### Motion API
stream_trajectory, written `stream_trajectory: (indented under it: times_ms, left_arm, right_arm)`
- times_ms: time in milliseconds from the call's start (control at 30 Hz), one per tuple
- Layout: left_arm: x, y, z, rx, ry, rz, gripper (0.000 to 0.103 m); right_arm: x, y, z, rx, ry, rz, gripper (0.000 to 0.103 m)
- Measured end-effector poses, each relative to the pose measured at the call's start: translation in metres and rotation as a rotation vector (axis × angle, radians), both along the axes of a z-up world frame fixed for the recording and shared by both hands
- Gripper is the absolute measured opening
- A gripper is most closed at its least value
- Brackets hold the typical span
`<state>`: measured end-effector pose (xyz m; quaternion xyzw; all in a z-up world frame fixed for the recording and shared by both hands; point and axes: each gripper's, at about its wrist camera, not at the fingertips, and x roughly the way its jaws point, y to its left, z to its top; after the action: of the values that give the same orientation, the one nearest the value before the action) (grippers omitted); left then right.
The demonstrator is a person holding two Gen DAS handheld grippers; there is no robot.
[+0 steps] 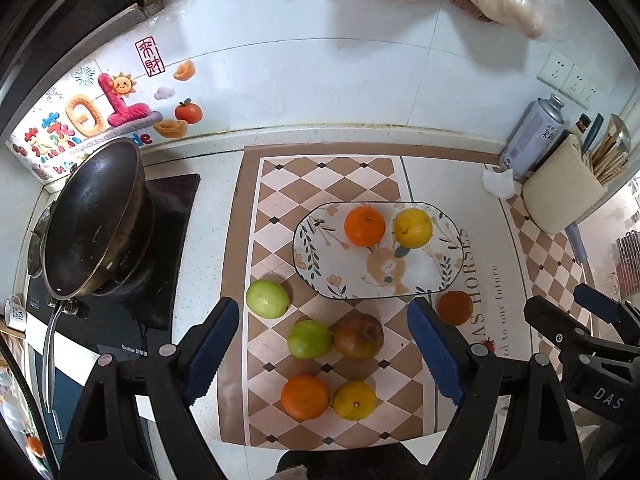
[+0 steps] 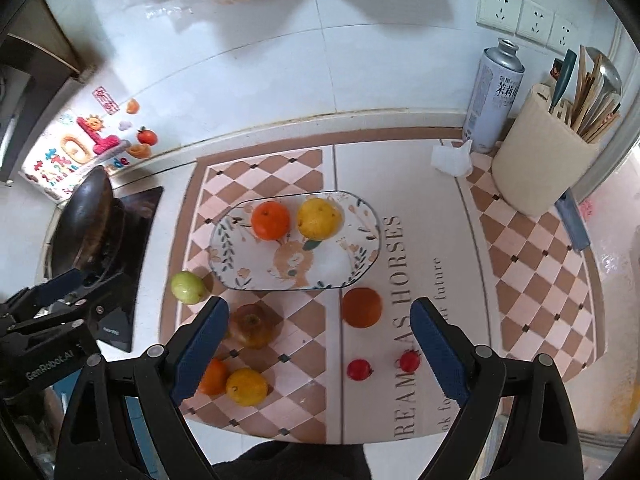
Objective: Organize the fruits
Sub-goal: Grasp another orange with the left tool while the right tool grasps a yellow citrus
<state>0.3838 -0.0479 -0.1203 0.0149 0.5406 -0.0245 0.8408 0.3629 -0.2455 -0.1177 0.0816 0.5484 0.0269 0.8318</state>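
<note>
oval plate 12 o'clock: orange, lemon | apple 6 o'clock on mat: firm, smooth, likely rolls; grip across widest part | left gripper, right gripper: spread wide, empty

In the right wrist view a gripper finger half hides one orange — and the green fruit beside the apple entirely.

- Left wrist view looks steeply down on the worktop from its left, high above.
- Right wrist view likewise, further right; both share the plate.
</note>
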Motion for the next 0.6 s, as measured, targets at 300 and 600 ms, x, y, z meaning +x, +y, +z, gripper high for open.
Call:
stream_trajectory:
  times_ms: [300,600]
  left_arm:
    - [-0.010,0.034,-0.047,0.063,0.081,0.080,0.102]
    - [-0.029,0.071,-0.132,0.079,0.314,0.155,0.102]
  right_arm:
    - [-0.017,0.038,-0.096,0.153,0.217,0.128,0.094]
    - [-0.023,0.095,-0.221,0.325,0.513,0.206,0.080]
